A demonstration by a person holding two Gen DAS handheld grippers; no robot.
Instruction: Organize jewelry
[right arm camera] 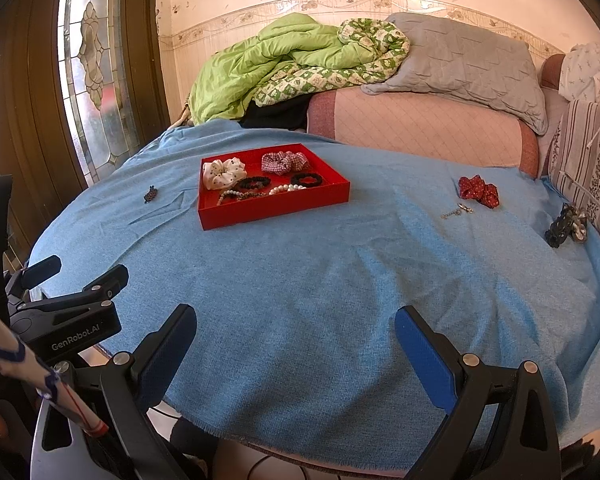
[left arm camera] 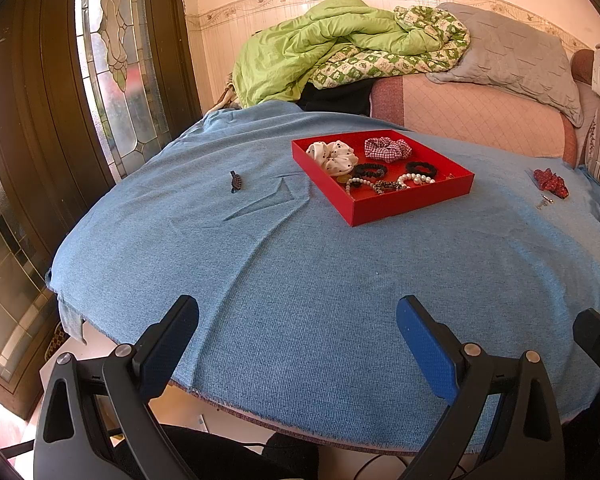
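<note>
- Left wrist view: the left gripper (left arm camera: 298, 328) is hovering with its fingers spread wide over the blue cloth-covered table (left arm camera: 300, 280); the shallow red rectangular tray (left arm camera: 396, 204) is holding scrunchies and bead bracelets.
- Right wrist view: the right gripper (right arm camera: 296, 332) is hanging with fingers apart and empty; a red dotted fabric scrunchie (right arm camera: 479, 190) is lying well right of the tray.

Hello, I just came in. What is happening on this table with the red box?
A person holds two grippers, and both the left gripper and the right gripper are open and empty above the near edge of the blue cloth. The red tray already holds scrunchies and bead bracelets. Still outside it lie a small dark clip, a red scrunchie, a small metal piece and a dark hair tie.
</note>
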